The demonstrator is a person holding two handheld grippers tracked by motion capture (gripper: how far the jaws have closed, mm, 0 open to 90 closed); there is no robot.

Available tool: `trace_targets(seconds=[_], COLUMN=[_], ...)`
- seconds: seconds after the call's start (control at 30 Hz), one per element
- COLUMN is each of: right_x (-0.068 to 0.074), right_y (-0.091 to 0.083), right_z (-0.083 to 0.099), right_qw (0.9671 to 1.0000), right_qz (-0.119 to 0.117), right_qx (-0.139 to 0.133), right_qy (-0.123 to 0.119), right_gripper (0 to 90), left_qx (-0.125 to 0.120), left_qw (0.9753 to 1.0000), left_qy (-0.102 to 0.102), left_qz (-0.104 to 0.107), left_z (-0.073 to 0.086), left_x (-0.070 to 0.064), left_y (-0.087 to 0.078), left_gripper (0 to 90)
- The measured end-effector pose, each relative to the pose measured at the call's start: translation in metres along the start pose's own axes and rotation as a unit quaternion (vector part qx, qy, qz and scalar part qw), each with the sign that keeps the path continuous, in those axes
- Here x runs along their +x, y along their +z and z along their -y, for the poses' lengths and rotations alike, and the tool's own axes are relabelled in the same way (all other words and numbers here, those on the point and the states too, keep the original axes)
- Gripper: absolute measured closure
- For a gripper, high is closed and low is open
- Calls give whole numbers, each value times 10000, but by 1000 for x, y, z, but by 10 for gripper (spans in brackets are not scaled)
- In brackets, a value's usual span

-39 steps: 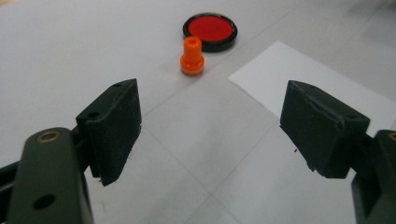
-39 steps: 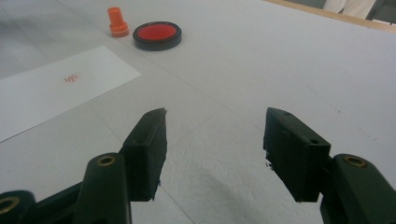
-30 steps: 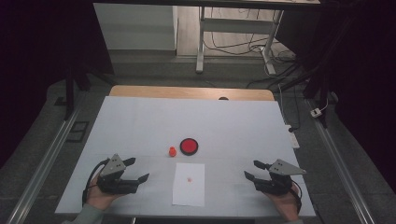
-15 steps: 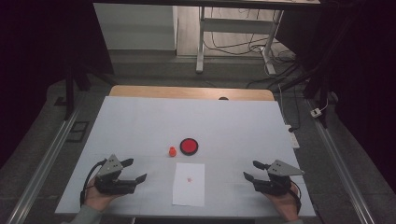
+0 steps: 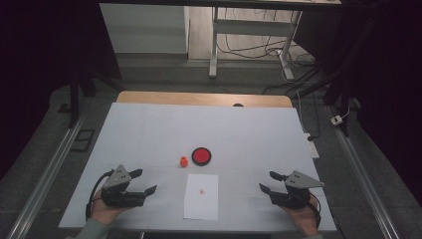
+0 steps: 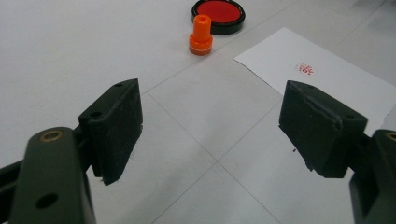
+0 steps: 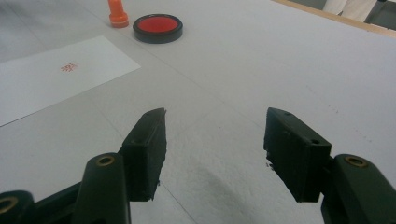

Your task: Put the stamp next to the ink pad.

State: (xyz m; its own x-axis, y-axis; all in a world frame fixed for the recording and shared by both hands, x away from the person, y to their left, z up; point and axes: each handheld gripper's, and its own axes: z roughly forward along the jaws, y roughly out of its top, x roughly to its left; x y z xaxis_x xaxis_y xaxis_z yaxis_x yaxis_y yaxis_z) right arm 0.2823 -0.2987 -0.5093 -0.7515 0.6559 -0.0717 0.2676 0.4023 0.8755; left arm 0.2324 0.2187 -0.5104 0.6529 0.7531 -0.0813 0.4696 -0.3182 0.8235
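Ink pad [image 5: 201,156] lies uncovered, red ink inside, orange stamp [image 5: 183,161] just beside.

We run two matching handheld grippers, left gripper [image 5: 142,182] and right gripper [image 5: 266,181]. Each has a dark, near-black body, two blocky black jaws with small screw holes, brass-coloured pivot pins at the jaw arms, and a grey three-cornered plate on top. A black cable loops back by each hand. A grey-green sleeve [image 5: 89,231] shows at the left wrist.
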Motion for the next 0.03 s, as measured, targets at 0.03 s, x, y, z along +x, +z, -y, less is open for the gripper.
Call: trace_targets(seconds=[0.03], right_x=[0], right_y=[0], right_z=[0], right_qw=[10000], right_qz=[-1], right_qx=[-4], right_qy=[5], right_gripper=[387], left_qx=[-1], left_qw=[10000], left_qy=[1], left_qz=[1], left_z=[0], left_x=[0], left_y=[0], left_gripper=[219])
